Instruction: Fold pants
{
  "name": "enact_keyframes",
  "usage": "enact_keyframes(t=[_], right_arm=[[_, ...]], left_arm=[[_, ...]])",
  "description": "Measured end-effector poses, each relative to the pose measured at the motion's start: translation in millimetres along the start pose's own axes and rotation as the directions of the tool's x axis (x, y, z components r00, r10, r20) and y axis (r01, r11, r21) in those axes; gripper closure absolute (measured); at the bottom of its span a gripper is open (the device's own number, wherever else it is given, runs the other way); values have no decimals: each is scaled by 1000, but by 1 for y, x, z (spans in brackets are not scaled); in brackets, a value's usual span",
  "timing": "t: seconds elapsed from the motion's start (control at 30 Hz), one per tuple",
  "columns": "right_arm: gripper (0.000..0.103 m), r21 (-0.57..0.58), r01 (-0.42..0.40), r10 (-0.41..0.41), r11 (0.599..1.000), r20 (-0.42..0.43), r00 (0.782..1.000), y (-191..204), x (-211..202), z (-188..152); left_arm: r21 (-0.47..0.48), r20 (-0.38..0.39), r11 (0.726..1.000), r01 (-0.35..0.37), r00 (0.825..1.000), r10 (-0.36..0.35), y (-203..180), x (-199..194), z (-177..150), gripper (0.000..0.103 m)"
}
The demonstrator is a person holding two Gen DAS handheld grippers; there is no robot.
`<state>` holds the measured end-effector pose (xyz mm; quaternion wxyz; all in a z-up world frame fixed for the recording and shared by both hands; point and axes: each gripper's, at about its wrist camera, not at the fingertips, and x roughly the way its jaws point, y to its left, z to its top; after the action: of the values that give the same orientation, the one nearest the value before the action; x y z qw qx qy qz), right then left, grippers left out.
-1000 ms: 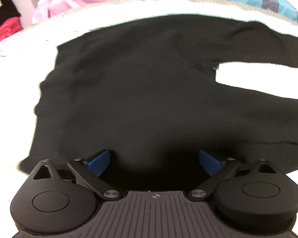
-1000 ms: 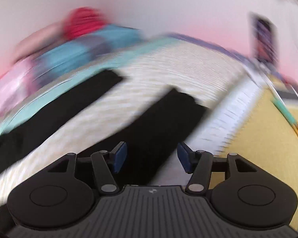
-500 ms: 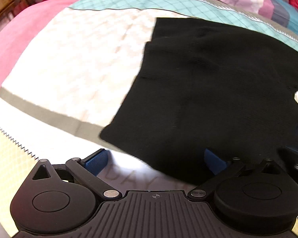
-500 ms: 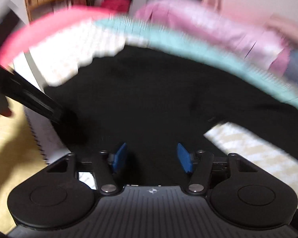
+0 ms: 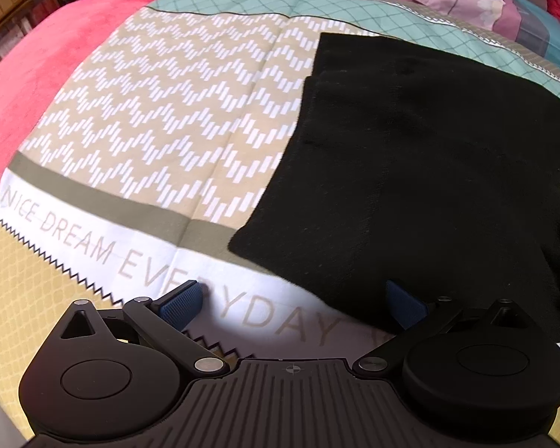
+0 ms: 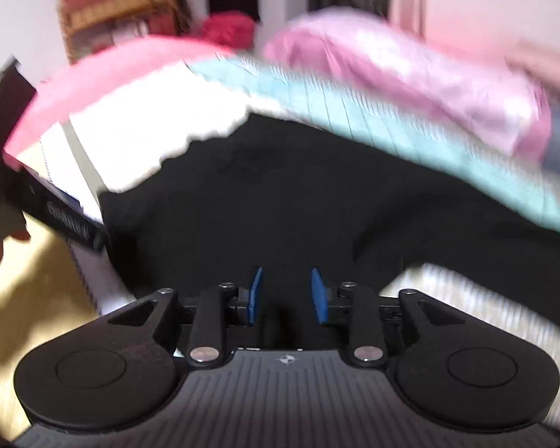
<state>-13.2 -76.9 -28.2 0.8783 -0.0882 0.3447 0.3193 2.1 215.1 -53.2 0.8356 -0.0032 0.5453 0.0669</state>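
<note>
Hovering left gripper [image 5: 293, 300], black pants [image 5: 410, 171], right view blurred

Your right gripper [image 6: 283, 295] hangs over the black pants [image 6: 298, 209], its jaws parted with a gap between the blue pads [image 6: 255, 295]. The pants lie spread on the bed [image 6: 138, 130]; the view is motion-blurred.

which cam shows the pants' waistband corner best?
Left wrist: it is sharp, and the pants corner lies in clear view on the printed bedspread. Right wrist is motion-blurred; there the pants are a dark mass with a smeared edge.
</note>
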Motion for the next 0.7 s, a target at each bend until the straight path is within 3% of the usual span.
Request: enact_keyframes(t=[0.13, 0.2, 0.27, 0.33, 0.4, 0.43, 0.5, 0.6, 0.7], right_arm=[[67, -109, -170, 168, 979, -22, 986, 26, 30, 25], [65, -130, -259, 253, 957, -60, 966, 41, 52, 32], [49, -123, -335, 322, 934, -114, 940, 53, 77, 38], [46, -111, -354, 337, 929, -147, 930, 66, 104, 40], [55, -106, -325, 316, 940, -97, 944, 80, 117, 43], [80, -79, -346, 338, 935, -101, 936, 88, 121, 49], [82, -69, -393, 387, 917, -87, 918, 110, 124, 64], [75, -189, -359, 349, 914, -83, 933, 133, 127, 58], [56, -163, -419, 402, 893, -127, 907, 106, 114, 61]], left_arm=[[-69, 23, 995, 70, 997, -68, 16, -20, -8, 0], [-98, 56, 988, 116, 992, -111, 29, -34, -13, 0], [-132, 73, 985, 115, 992, -106, 44, -46, -20, 0], [-169, 74, 980, 105, 993, -94, 60, -52, -26, 0], [-203, 65, 976, 77, 996, -65, 73, -53, -32, 0], [-218, 63, 974, 64, 997, -52, 77, -53, -34, 0], [-253, 72, 966, 57, 997, -40, 85, -56, -36, 0], [-291, 86, 954, 66, 995, -43, 89, -56, -30, 0], [-287, 107, 955, 74, 993, -45, 87, -58, -23, 0]])
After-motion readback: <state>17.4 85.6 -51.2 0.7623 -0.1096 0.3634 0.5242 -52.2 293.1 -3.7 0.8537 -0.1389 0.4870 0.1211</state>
